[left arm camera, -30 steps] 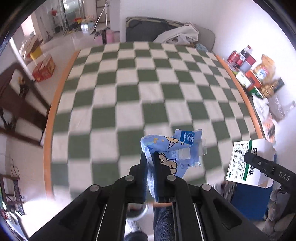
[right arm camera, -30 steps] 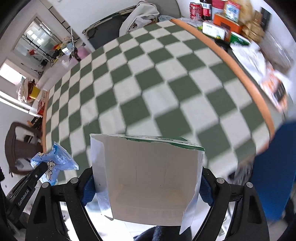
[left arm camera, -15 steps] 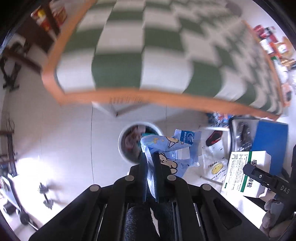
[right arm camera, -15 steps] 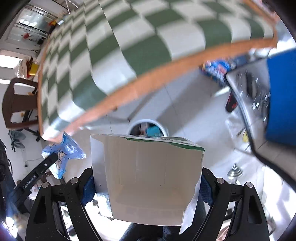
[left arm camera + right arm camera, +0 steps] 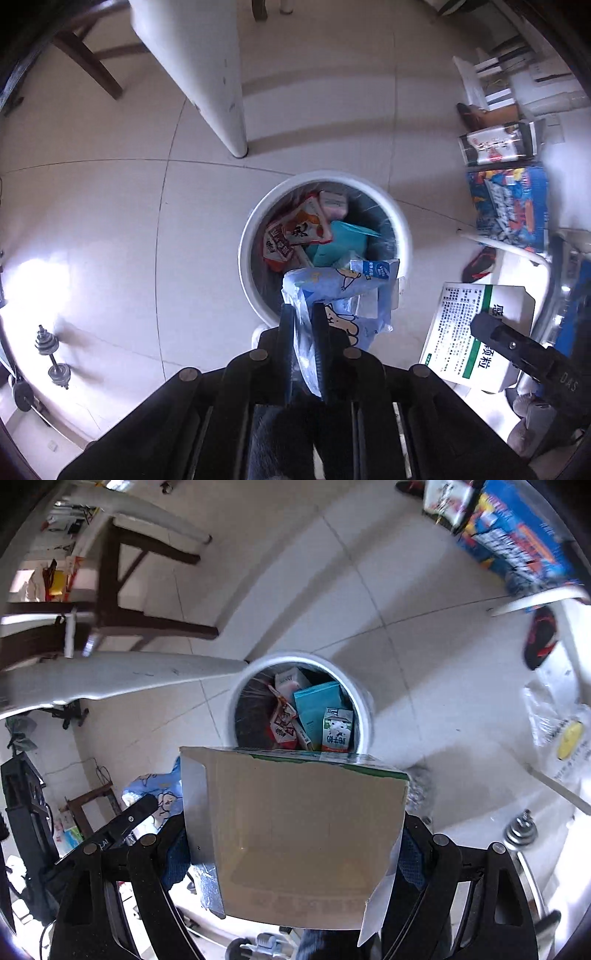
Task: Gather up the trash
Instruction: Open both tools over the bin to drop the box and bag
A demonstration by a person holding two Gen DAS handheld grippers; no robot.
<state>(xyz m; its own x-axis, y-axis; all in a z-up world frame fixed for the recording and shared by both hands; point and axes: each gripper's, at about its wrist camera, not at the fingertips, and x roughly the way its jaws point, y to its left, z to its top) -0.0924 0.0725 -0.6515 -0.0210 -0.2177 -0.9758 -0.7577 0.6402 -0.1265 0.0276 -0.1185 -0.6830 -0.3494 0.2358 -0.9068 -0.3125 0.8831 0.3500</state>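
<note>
While both pieces of trash hang over the white bin [image 5: 400,236], neither has gone in yet, so the job stands at the dropping step. The left gripper [image 5: 303,328] has a crumpled blue wrapper [image 5: 343,291] between its jaws, which are only a sliver apart and just beginning to open; the wrapper sits over the near rim of the bin, its upper end over the opening. The right gripper [image 5: 295,853] has its jaws spread wide and clamped on the two sides of an open cardboard box [image 5: 295,830], whose green-edged far rim covers the near edge of the bin in the right wrist view.

Inside the bin there is already a fair load: a red and white snack packet [image 5: 295,232], a teal box [image 5: 316,709] and a small green carton [image 5: 337,731]. What seems to be left is to let go of the wrapper and then the box; whether more rubbish waits elsewhere cannot be told.

The floor [image 5: 110,221] is pale glossy tile with a bright patch of glare. A white leg [image 5: 207,70] stands beside the bin, dark wooden chair legs [image 5: 147,624] stand further off, small dumbbells [image 5: 51,358] lie on the tiles, and a bright blue printed box [image 5: 509,210] sits off to the side.
</note>
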